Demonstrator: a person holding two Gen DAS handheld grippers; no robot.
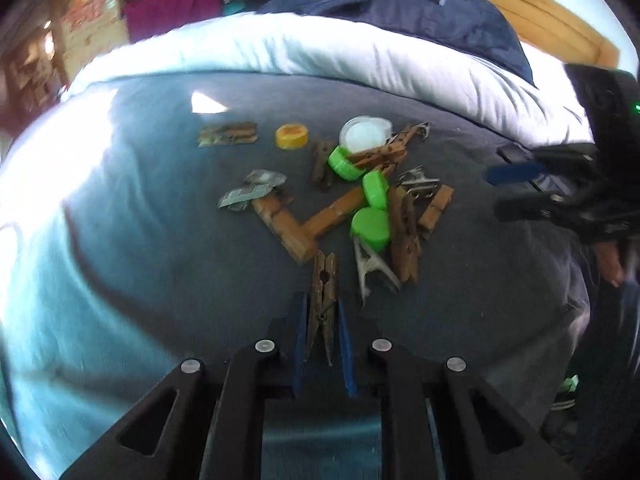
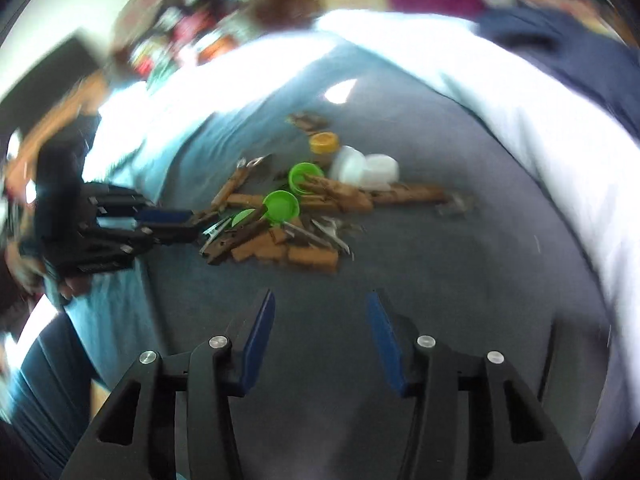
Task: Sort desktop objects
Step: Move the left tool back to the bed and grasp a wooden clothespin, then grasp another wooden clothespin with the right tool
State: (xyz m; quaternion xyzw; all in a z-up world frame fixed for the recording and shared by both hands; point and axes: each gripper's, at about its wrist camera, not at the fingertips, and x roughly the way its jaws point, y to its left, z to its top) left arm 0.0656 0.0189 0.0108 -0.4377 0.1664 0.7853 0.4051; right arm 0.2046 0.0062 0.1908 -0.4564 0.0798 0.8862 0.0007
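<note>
A dark wooden clothespin [image 1: 322, 304] is clamped between the blue pads of the left tool [image 1: 323, 320], its jaws drawn nearly together on the peg, which lies on the grey-blue bed cover [image 1: 140, 208] just at the near edge of the heap of clothespins and caps [image 1: 360, 200]. No earlier picture is given, so only the grip itself can be told. The right tool [image 2: 320, 312] is seen partly open with nothing between its blue pads [image 2: 262, 332] — only bare cover lies beneath it, on the near side of the heap as its own camera looks.

Within the heap, three green caps [image 1: 370, 226] are lodged among light and dark wooden pegs, with metal clips [image 1: 374, 268] at its near and right edges. A white lid [image 1: 366, 134] is found at the heap's far side, a yellow cap [image 1: 292, 136] just left of that lid, and crumpled wrappers [image 1: 250, 190] at the heap's left — apart from the pegs. Behind the heap a pale duvet [image 1: 320, 52] is bunched up.
</note>
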